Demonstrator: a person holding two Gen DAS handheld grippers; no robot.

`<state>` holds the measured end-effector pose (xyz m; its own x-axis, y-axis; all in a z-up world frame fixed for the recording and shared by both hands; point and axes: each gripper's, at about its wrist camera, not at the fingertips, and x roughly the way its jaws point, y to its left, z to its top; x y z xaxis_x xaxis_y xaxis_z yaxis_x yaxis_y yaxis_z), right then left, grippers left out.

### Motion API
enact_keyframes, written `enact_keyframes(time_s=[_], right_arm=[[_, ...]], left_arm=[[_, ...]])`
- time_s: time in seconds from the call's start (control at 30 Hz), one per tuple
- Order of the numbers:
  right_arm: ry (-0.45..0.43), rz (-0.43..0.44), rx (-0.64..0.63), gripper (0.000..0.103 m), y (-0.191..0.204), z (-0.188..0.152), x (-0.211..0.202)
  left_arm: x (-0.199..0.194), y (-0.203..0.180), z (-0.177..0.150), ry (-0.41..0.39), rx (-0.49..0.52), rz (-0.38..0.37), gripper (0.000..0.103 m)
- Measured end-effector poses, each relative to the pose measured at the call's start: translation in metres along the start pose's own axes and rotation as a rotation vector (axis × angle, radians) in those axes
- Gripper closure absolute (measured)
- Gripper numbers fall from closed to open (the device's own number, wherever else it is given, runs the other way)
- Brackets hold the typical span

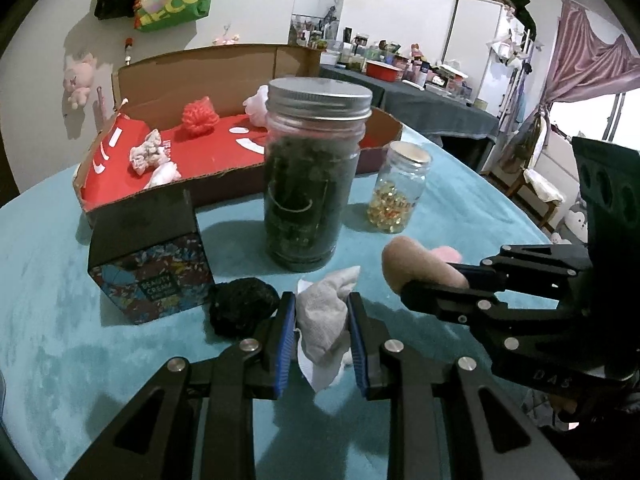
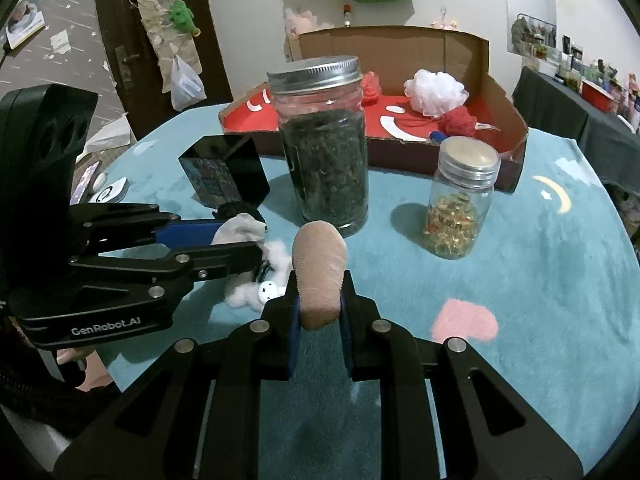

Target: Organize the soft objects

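Left hand-held gripper [image 1: 322,326]: blue pads pressed on a crumpled pale grey cloth pouch [image 1: 325,312], wrinkled, soft, with a white flap hanging below the pads; held just above the teal plush surface [image 1: 120,360]. Right hand-held gripper [image 2: 320,304]: clamped narrow on a tan, rounded, fuzzy soft pad [image 2: 320,276], standing upright between the pads, its domed top poking above them, fine woven texture visible. Both near the front of the surface, close side by side.

Just left of the pouch, a black fluffy ball [image 1: 242,308] resting on the surface beside a black patterned carton [image 1: 152,264]. A small white fluffy toy [image 2: 256,284] lying under the left tool, seen from the right wrist. Behind, a tall glass jar of dark leaves with a metal lid [image 1: 310,184] and a small glass jar of golden capsules [image 1: 396,192]. Farther back, an open cardboard box with a red lining [image 1: 208,148], holding a red mesh puff [image 1: 200,116], a white mesh puff [image 2: 434,92] and a pinkish crumpled cloth [image 1: 148,152].
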<state>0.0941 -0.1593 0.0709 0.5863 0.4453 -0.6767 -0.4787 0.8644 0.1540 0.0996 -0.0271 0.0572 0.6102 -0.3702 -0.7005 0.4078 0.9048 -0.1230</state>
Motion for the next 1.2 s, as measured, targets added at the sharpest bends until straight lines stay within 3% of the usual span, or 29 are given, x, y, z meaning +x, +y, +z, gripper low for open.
enact_keyframes(time_s=[0.37, 0.7, 0.93, 1.2], right_arm=[[-0.005, -0.003, 0.013, 0.087, -0.004, -0.001, -0.003], [-0.035, -0.052, 0.042, 0.087, -0.021, 0.005, -0.015], [-0.077, -0.098, 0.056, 0.087, -0.040, 0.019, -0.028], [-0.105, -0.117, 0.036, 0.087, -0.058, 0.046, -0.036]], left_arm=[[-0.005, 0.004, 0.001, -0.012, -0.011, 0.009, 0.076], [-0.026, 0.028, 0.005, -0.052, -0.055, 0.070, 0.076], [-0.040, 0.048, 0.017, -0.082, -0.070, 0.111, 0.076], [-0.043, 0.062, 0.043, -0.085, -0.011, 0.135, 0.076]])
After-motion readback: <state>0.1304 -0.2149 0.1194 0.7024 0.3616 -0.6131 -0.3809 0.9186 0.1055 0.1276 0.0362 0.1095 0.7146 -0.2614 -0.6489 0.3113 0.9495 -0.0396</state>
